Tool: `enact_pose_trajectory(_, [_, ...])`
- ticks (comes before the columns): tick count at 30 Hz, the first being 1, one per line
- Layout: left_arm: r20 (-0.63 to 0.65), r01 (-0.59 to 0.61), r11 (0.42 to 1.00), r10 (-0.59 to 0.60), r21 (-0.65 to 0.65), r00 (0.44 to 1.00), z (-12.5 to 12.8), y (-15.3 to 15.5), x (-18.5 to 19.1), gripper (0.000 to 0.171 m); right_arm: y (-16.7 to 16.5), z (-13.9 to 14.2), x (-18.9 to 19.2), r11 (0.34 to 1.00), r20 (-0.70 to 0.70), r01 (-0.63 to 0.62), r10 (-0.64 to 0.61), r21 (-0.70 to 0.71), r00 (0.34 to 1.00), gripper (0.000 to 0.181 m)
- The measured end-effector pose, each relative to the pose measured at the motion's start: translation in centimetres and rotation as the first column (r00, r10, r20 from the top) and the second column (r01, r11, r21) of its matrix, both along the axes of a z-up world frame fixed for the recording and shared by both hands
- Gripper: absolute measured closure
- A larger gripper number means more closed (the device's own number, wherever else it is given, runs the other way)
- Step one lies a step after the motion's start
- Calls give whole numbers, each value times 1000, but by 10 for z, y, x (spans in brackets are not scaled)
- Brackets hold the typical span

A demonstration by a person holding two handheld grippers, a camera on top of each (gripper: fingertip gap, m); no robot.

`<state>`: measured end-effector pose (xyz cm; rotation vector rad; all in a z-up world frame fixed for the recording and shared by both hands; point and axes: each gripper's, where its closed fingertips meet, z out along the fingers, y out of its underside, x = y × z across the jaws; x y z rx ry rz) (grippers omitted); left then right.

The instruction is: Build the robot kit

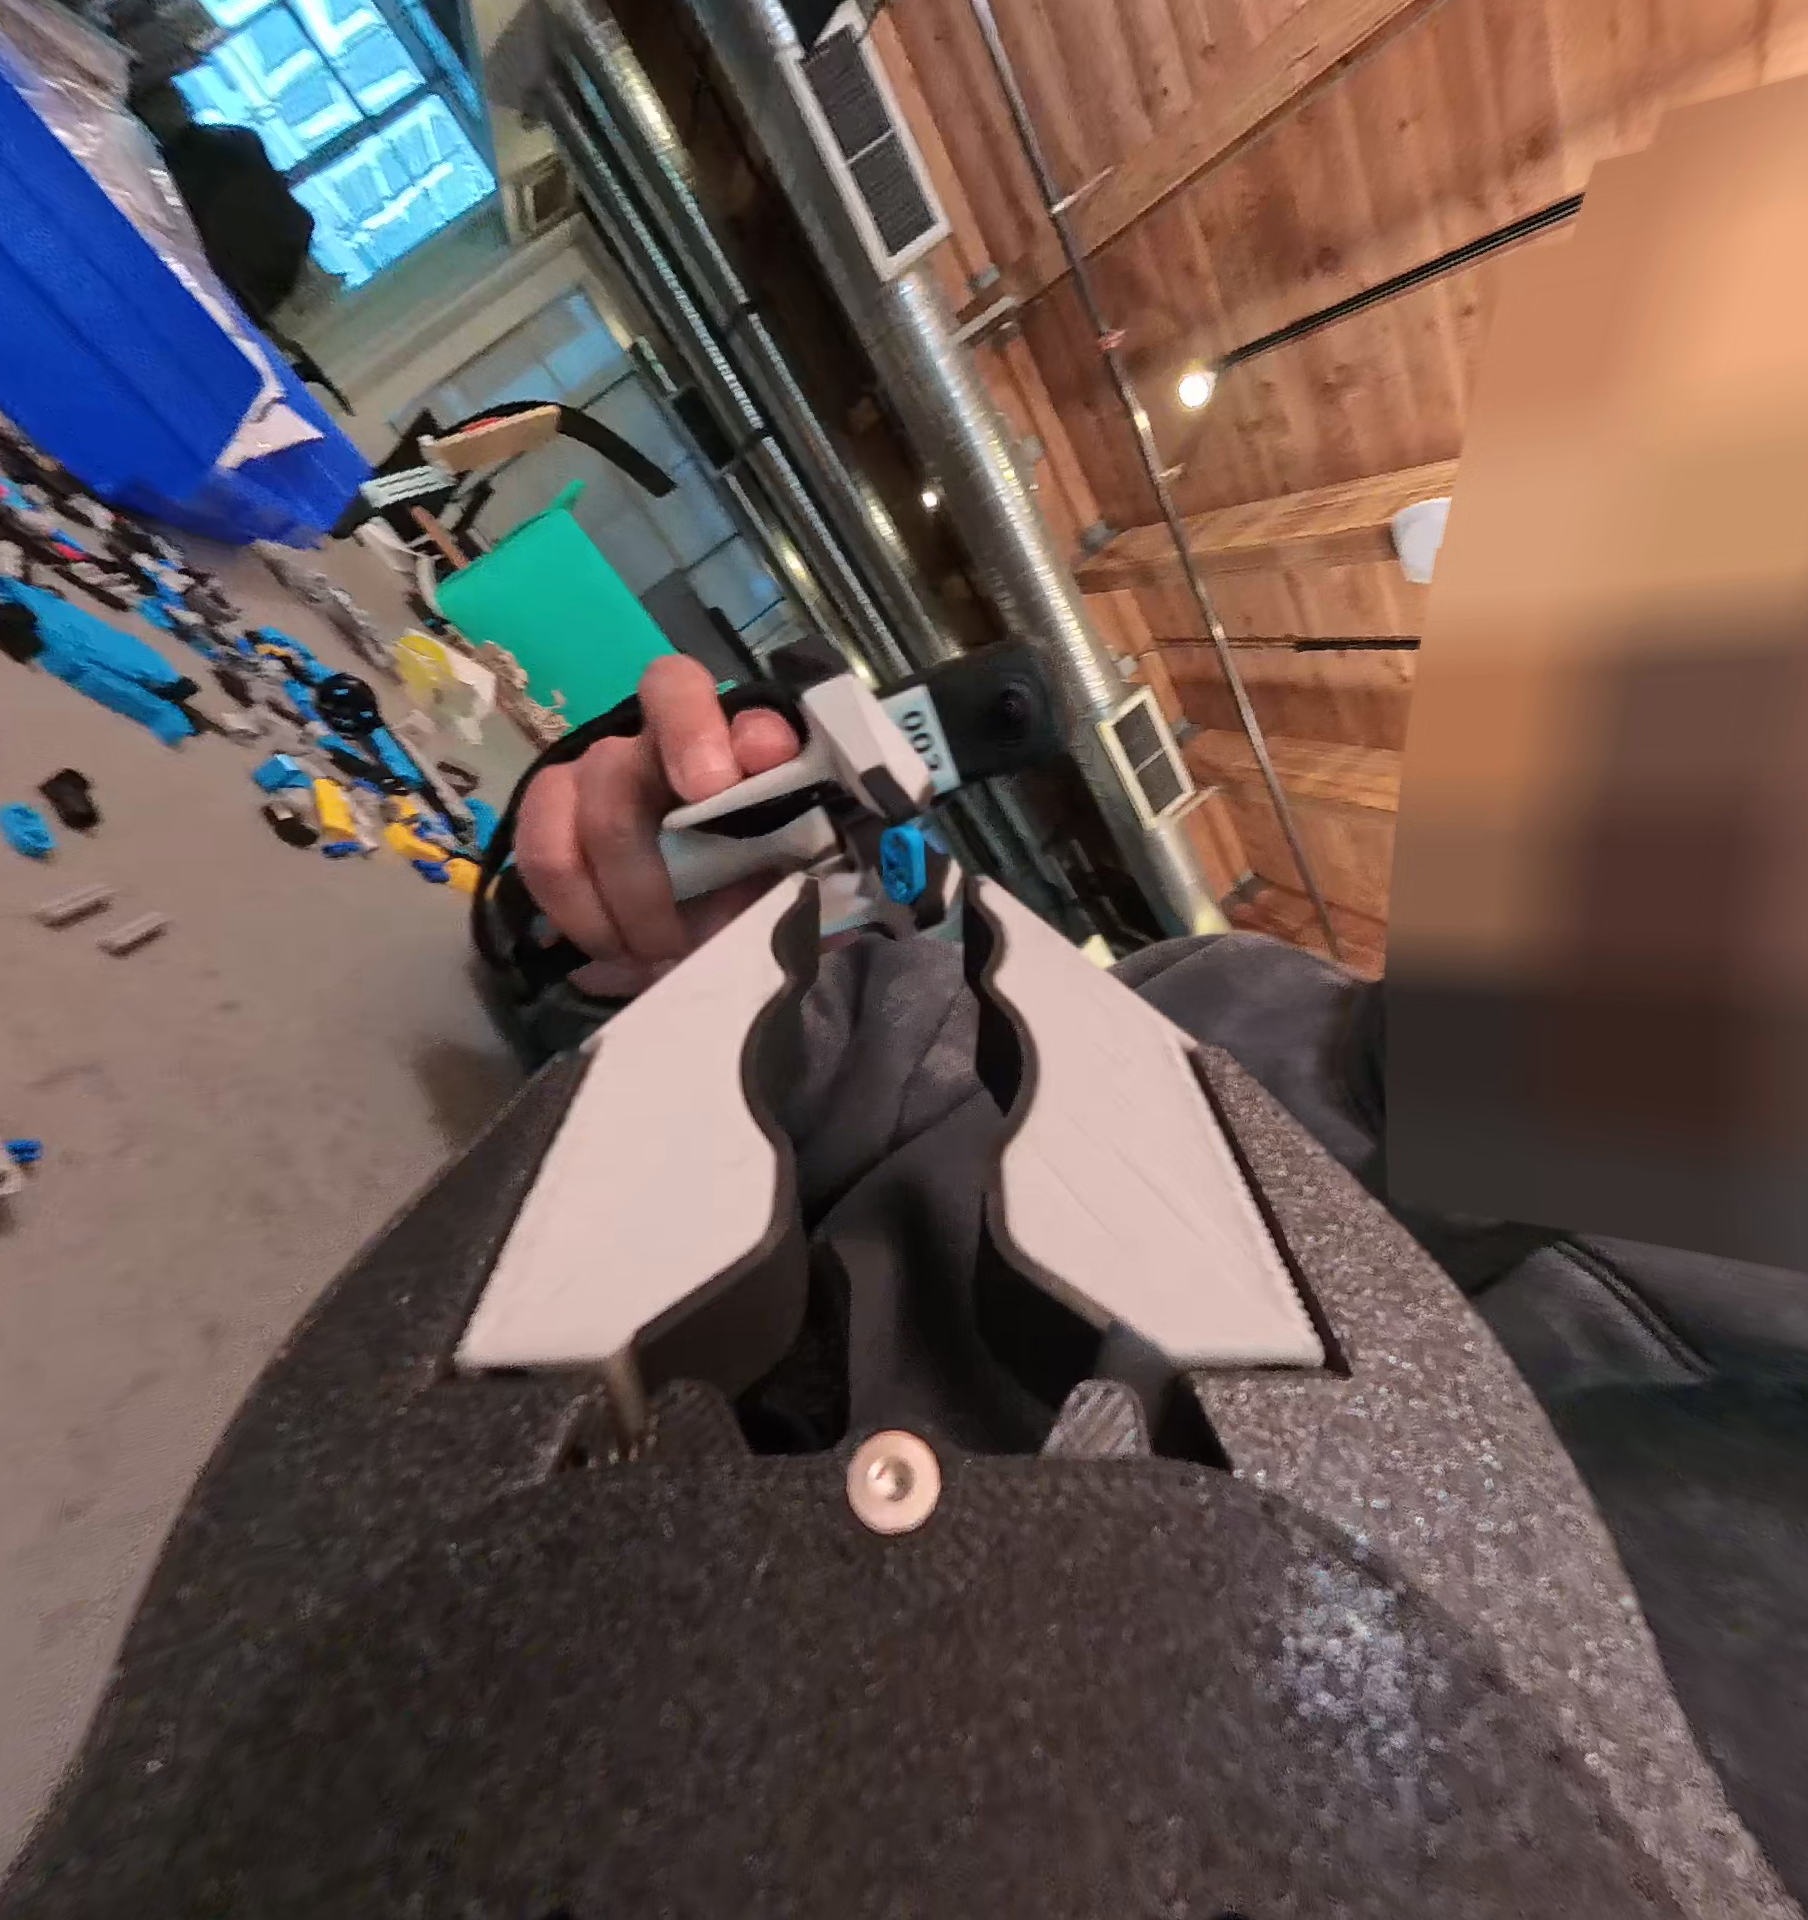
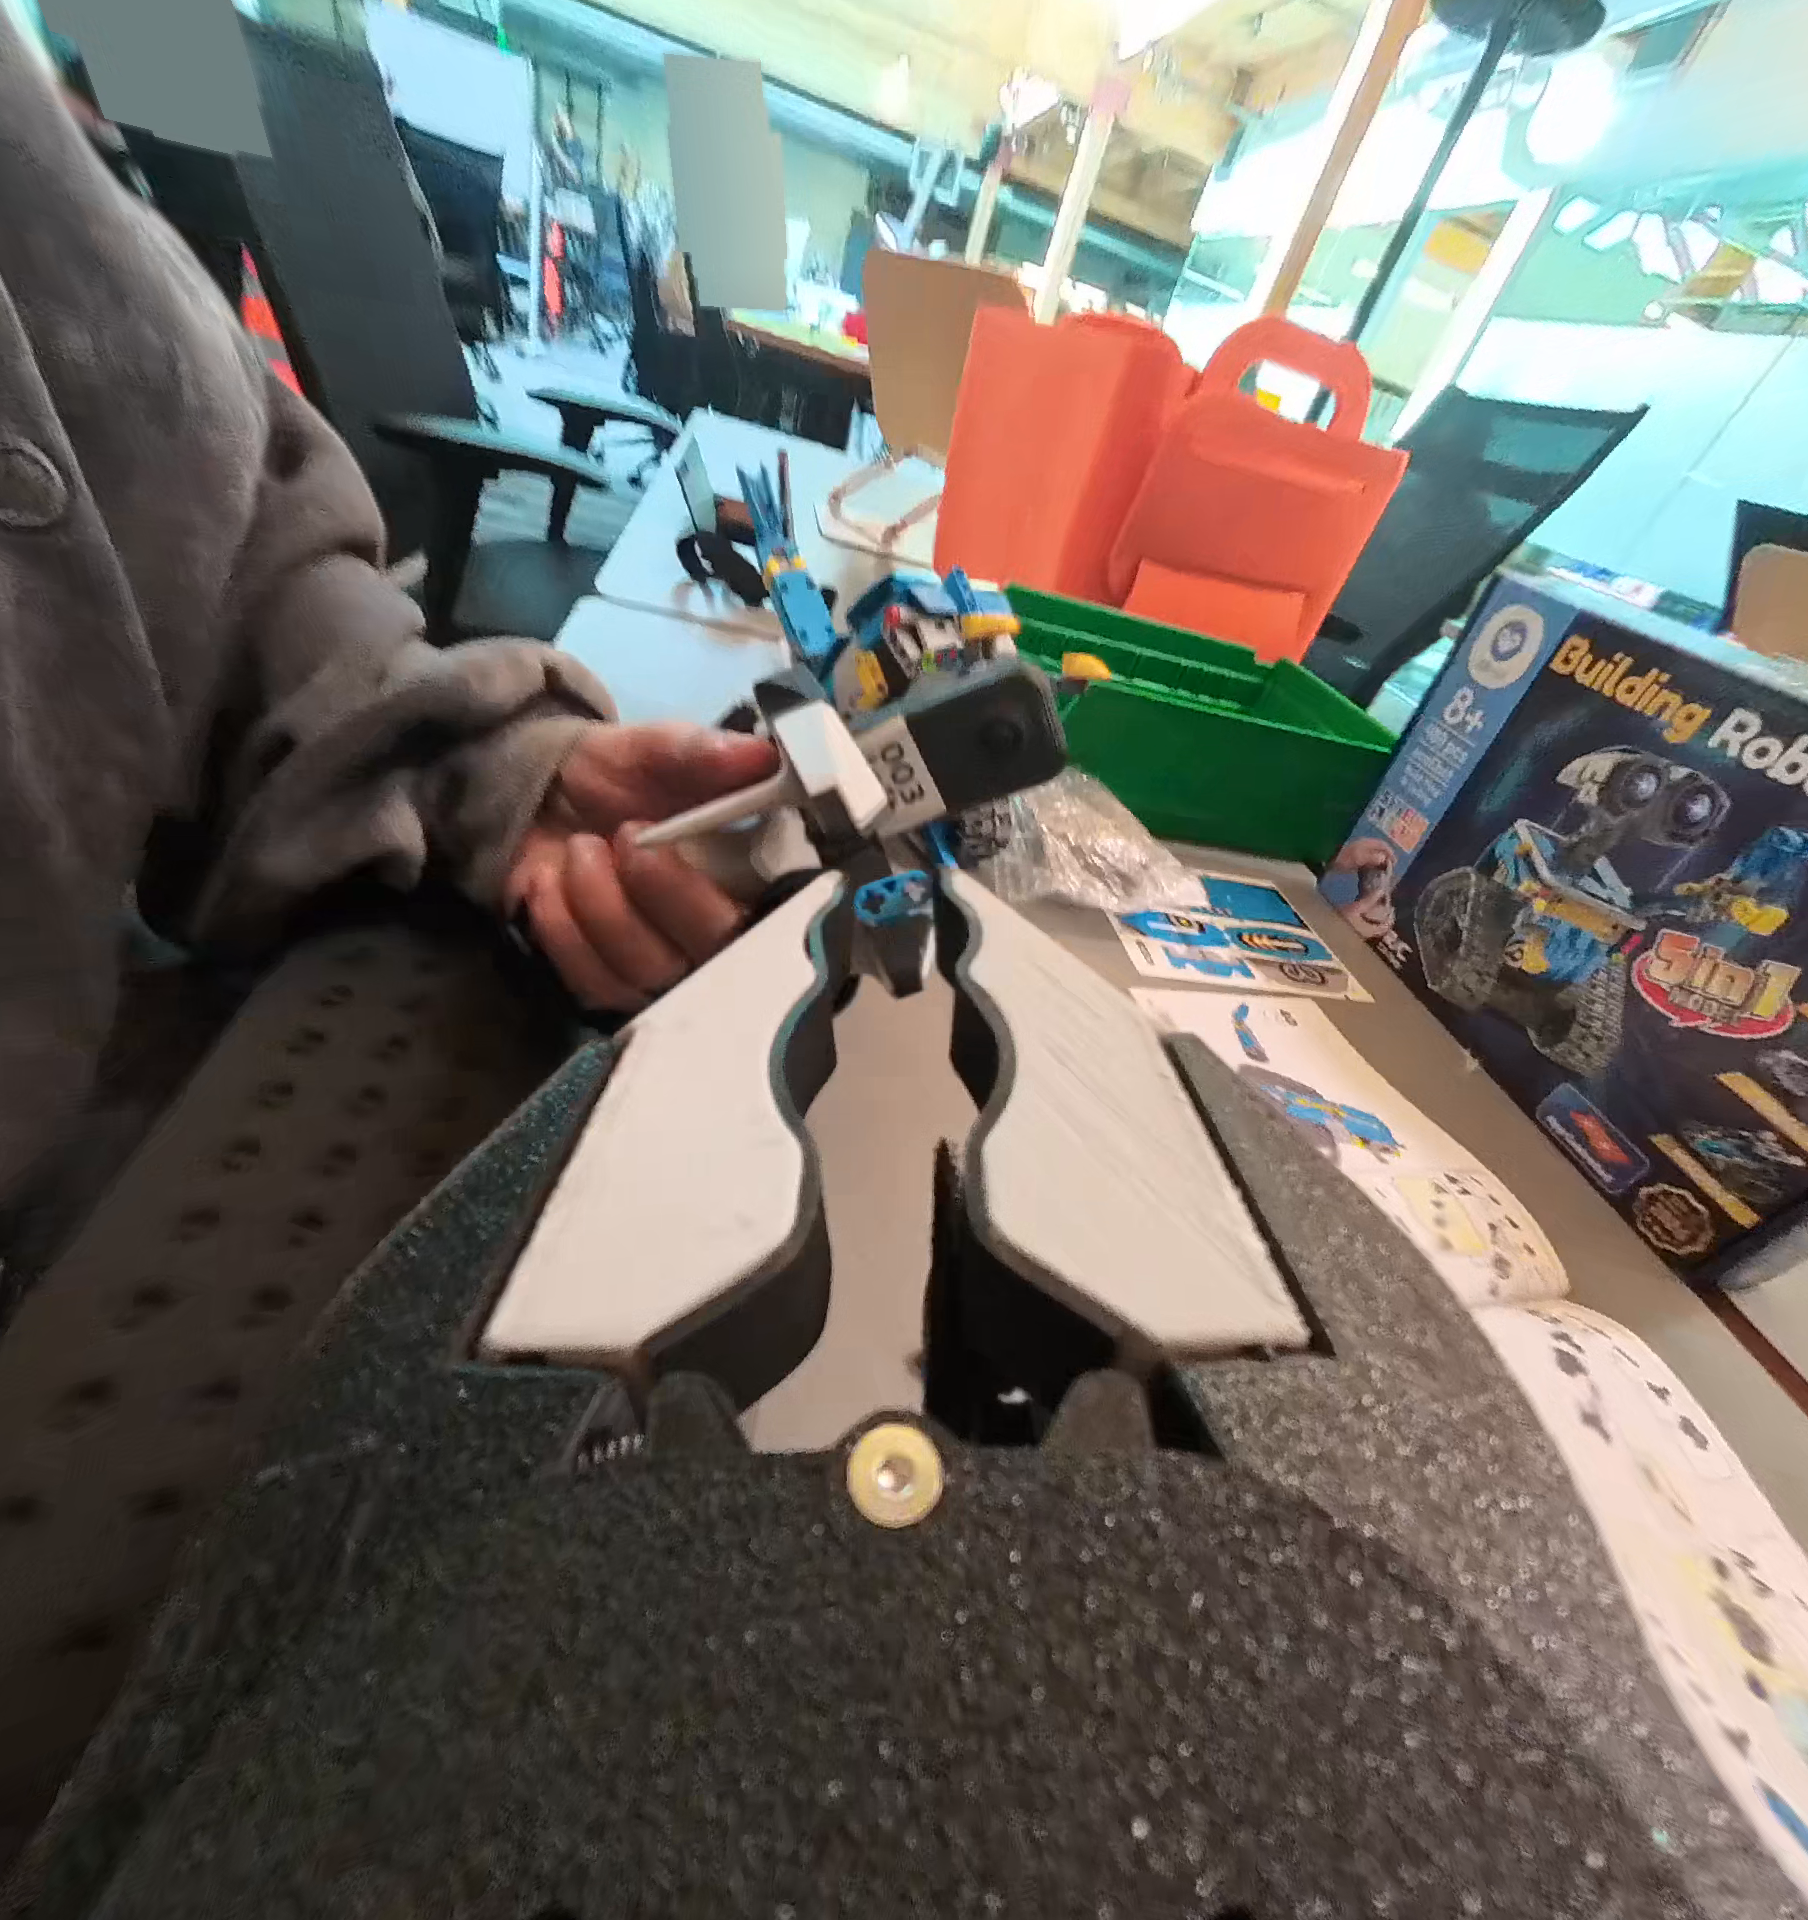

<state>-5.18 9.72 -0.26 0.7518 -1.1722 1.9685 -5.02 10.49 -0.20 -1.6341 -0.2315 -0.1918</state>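
Left wrist view: shows left gripper (image 1: 887,899) with fingers well apart, clamping nothing, grey sleeve behind the gap. Faces right gripper (image 1: 858,842), gripped by a hand (image 1: 609,842), with a small blue piece (image 1: 900,857) at its tip, just beyond the left tips. Takes in loose blue, black and yellow parts (image 1: 100,644) scattered over the table (image 1: 152,1039) to the left, a blue bin (image 1: 69,312) behind them.

Right wrist view: shows right gripper (image 2: 892,909) with fingers narrowly apart and the blue piece (image 2: 884,891) between the tips; cannot tell whether gripped. Meets left gripper (image 2: 895,961) head-on, held by the other hand (image 2: 609,904). Takes in a part-built model (image 2: 921,634) behind, a green bin (image 2: 1191,727), an orange bag (image 2: 1191,499), a clear wrapper (image 2: 1076,842), a printed box (image 2: 1658,883) and an open booklet (image 2: 1451,1226) to the right.
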Motion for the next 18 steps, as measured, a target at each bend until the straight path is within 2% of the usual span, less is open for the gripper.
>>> enact_pose_trajectory(3, [-11, 24, 995, -25, -97, 1000, 11, 3, -3, 152, -3, 12, -8, 996, -74, -61, 65, 60, 995, 167])
enact_pose_trajectory(6, [8, 58, 988, -58, -141, 998, 19, 0, -10, 153, -4, 17, -13, 992, -111, -91, 101, 90, 989, 167])
enact_pose_trajectory(14, [43, 84, 981, -77, -173, 996, 25, -6, -21, 165, -2, 21, -23, 987, -106, -121, 133, 106, 985, 167])
enact_pose_trajectory(18, [76, 43, 992, -34, -121, 997, 21, -6, -18, 165, -3, 17, -21, 988, -109, -122, 132, 93, 985, 167])
